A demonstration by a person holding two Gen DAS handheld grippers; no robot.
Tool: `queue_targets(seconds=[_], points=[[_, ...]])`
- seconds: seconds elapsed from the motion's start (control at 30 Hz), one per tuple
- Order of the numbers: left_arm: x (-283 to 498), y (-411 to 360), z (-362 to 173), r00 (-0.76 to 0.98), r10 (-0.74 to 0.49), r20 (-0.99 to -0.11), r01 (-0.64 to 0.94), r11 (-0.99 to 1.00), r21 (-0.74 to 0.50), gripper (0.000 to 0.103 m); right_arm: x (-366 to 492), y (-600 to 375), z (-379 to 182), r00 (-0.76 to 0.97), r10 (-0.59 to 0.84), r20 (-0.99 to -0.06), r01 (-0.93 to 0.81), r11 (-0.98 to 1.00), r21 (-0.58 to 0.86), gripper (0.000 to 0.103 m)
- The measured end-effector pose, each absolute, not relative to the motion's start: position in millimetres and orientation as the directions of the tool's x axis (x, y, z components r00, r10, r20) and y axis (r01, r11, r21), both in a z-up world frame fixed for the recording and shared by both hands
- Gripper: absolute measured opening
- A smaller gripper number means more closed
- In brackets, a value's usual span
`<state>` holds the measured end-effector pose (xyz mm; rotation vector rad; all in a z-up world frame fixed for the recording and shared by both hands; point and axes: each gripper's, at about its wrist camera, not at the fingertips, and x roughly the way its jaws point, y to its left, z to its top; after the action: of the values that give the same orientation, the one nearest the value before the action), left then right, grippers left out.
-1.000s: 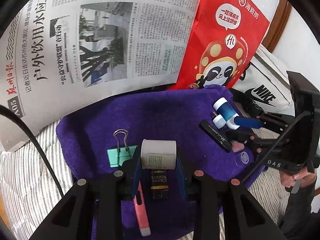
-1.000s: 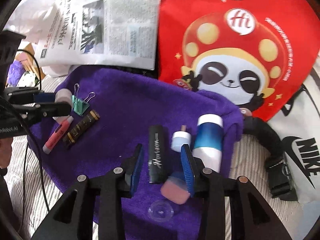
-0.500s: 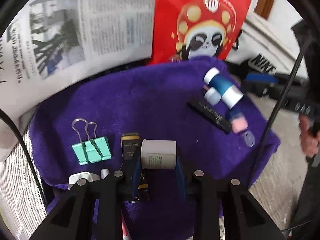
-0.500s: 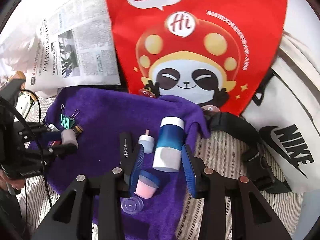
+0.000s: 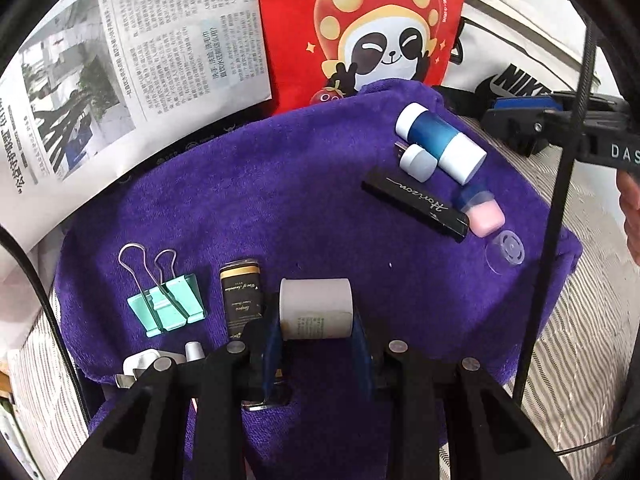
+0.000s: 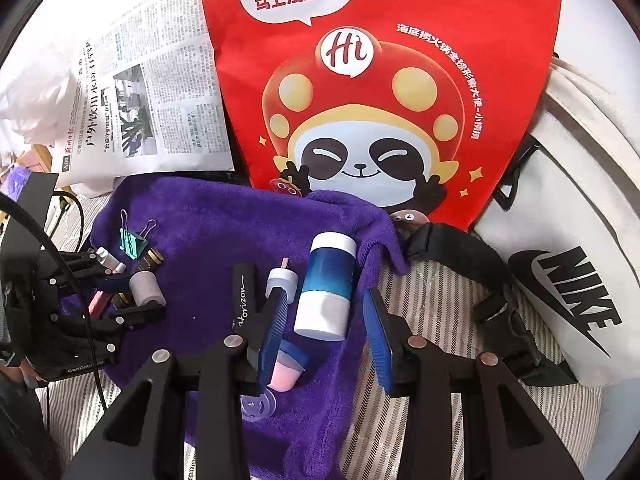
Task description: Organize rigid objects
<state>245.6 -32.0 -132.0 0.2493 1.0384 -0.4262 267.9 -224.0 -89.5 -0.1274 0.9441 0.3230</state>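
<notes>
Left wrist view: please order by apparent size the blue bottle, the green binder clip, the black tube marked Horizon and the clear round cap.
1. Black tube, longest.
2. Blue bottle and green binder clip: alike; the clip lies nearer, so unsure.
3. Clear round cap, smallest.

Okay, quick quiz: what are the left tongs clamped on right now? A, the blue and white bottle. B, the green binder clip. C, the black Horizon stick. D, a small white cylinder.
D: the left tongs are shut on the small white cylinder, while the clip, bottle and black stick lie apart on the purple towel.
</notes>
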Motion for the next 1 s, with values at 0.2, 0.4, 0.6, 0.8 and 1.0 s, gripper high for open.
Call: queue_targets(seconds=[0.2,0.4,0.6,0.8,1.0], points=[[240,-39,-133,0.424,-0.213,-0.880,0.474,0.881,0.015,0.042,266,-224,-90,0.539,0.210,-0.816,-0.336,0.942,0.021,0.042],[232,-48,-129,0.427,-0.159,-0.890,0.490,0.868,0.080,0.049,259,-221,-81,0.553,0.212,-0.806,-0.345,0.938,0.010,0.048],[208,-67,-110,0.503,-0.030,-0.864,0.489,0.834,0.256,0.079,246,-215,-59,0.590,0.227,-0.775,-0.361,0.933,-0.002,0.060],[183,-69,-91,0.498,-0.003,-0.867,0.448,0.857,0.255,0.086,225,-209,-35,0.611,0.241,-0.754,-0.349,0.937,0.017,0.077],[148,-34,-56,0.536,0.014,-0.844,0.332,0.916,0.226,0.089,193,-217,-38,0.585,0.220,-0.781,-0.307,0.951,0.038,0.089]])
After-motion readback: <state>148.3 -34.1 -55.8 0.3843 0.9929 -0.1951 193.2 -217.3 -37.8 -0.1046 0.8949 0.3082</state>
